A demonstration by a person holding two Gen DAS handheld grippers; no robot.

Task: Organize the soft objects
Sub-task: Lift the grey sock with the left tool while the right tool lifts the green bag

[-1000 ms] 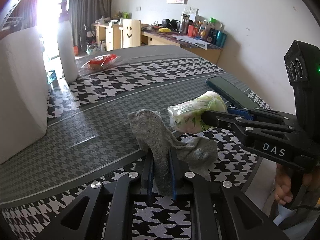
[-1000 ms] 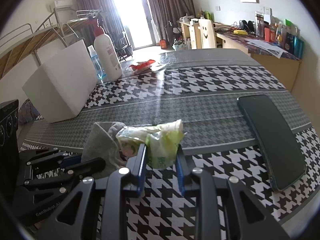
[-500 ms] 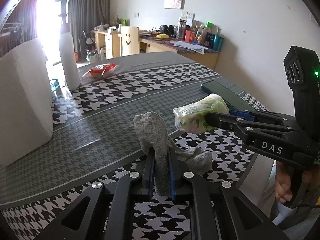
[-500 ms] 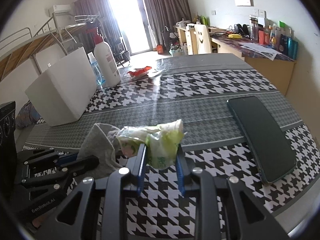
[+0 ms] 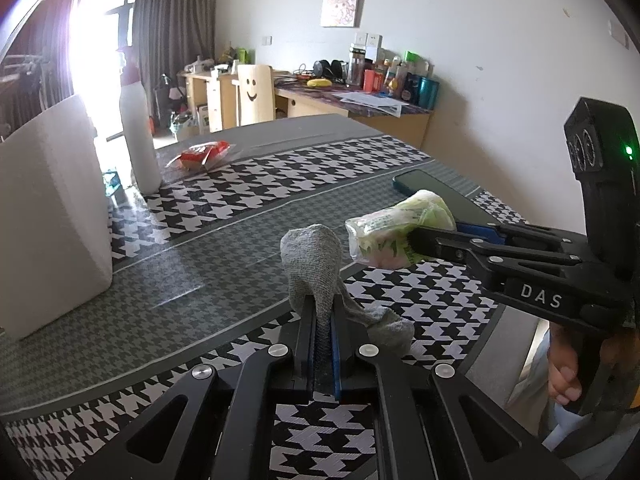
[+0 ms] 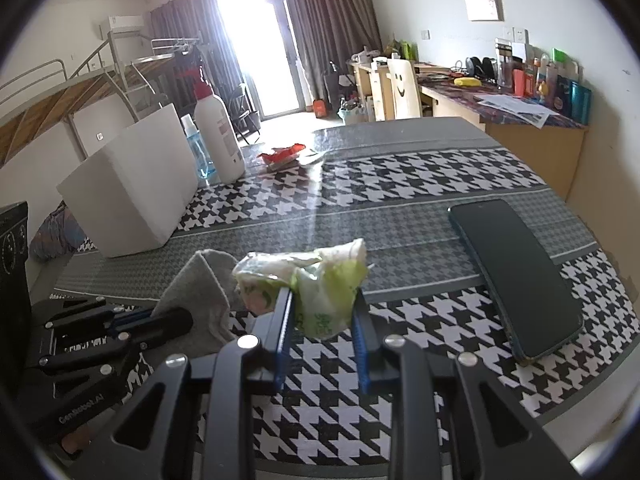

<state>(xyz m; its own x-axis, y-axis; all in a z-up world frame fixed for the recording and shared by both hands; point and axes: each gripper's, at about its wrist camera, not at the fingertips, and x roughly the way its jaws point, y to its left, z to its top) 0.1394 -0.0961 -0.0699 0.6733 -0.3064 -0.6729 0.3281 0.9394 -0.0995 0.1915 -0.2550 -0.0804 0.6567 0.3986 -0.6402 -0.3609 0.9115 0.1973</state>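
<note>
Our left gripper (image 5: 323,320) is clamped tight on the sock (image 5: 316,256), its jaws nearly together with only the grey knit between them; the toe end stands up above the fingertips and the other end droops to the right, its tip seemingly just off the cloth (image 5: 224,264). Our right gripper (image 6: 322,316) is closed about the green-and-white pack (image 6: 308,280), jaws set wider because the pack is bulkier, and it bulges out forward and to the left of the pads. Taking the phone (image 6: 516,276) as our mark, the pack hangs just to its left and the sock sits left again of the pack, close beside it but, as far as we can tell, not touching; the white box (image 6: 128,196) and the bottle (image 6: 218,136) stand far left of the phone and further back, with the red wrapper (image 6: 282,154) beyond them. We judge that we are carrying both soft things up and away together, so we should keep both grips firm, lift the sock until its tail is well free, and keep the two apart so the sock does not snag the right fingers. Against a second ago, the sock has risen, with its lower end bunched up and less of it spread on the cloth, and the pack rides a little higher; both grips are unchanged.
</note>
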